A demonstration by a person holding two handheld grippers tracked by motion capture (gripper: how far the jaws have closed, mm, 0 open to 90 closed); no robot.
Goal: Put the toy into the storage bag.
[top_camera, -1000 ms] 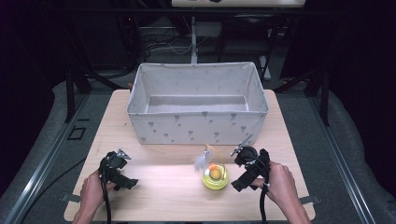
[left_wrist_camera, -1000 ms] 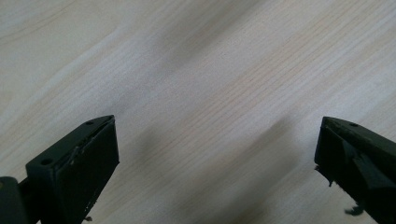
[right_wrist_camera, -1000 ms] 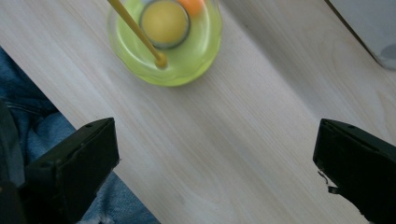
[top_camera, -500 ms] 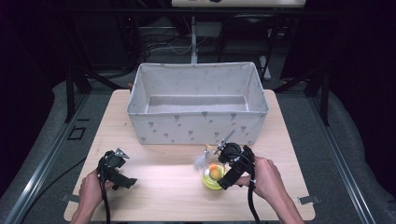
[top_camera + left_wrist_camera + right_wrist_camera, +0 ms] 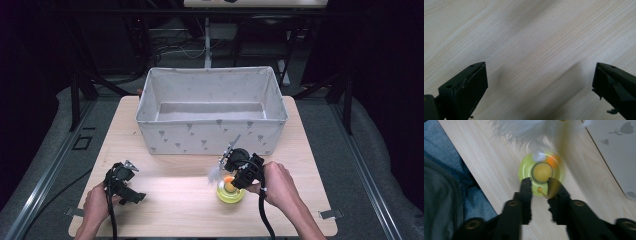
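A round yellow-green toy (image 5: 231,194) with a yellow centre, an orange ball and a white feather (image 5: 214,174) on a thin stem lies on the wooden table (image 5: 175,210), in front of the box. My right gripper (image 5: 228,175) hangs right above it, pointing down. In the right gripper view the jaws (image 5: 540,185) stand close together with a narrow gap over the toy (image 5: 526,168). The blurred stem's foot lies in that gap, and I cannot see whether it is pinched. My left gripper (image 5: 132,195) rests at the front left, open over bare wood (image 5: 540,82).
A grey fabric box (image 5: 210,136) with a small tulip print stands open at the back middle of the table; its wall (image 5: 616,147) is just beyond the toy. The person's trouser leg (image 5: 446,185) lies past the table's near edge. Dark floor surrounds the table.
My right gripper has moved left from beside the toy to directly over it. The feather stem now blurs. The left gripper has barely moved.
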